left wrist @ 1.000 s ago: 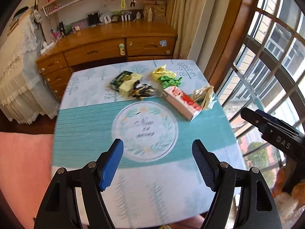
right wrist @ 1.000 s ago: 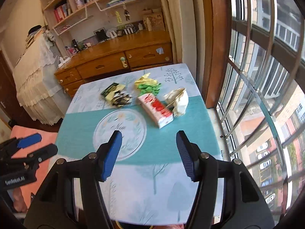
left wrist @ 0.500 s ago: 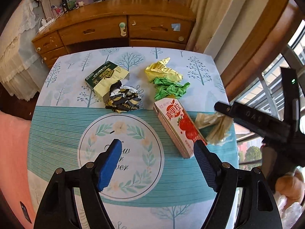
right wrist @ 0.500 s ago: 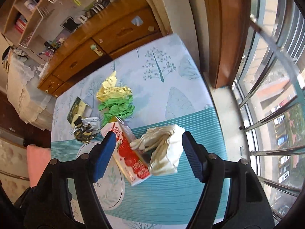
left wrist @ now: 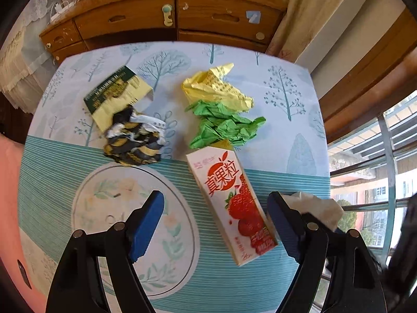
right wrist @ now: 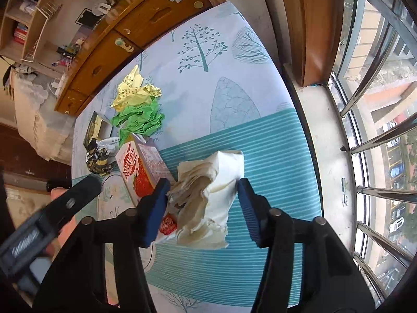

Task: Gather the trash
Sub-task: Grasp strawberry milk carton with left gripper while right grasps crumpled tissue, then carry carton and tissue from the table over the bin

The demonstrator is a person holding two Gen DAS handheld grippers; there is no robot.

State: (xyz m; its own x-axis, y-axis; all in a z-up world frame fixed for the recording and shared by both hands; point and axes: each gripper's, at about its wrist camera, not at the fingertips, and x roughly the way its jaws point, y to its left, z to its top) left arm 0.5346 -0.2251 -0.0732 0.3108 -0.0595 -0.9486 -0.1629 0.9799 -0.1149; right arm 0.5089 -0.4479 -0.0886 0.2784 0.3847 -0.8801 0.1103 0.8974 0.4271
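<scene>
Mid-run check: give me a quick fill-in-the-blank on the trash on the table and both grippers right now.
1. The carton pictures red ____.
2. The green paper touches the crumpled ____ paper.
3. The right gripper, jaws just closing, straddles the crumpled ____.
4. The left gripper is ____ around the carton.

Missing: strawberries; yellow; tissue; open
</scene>
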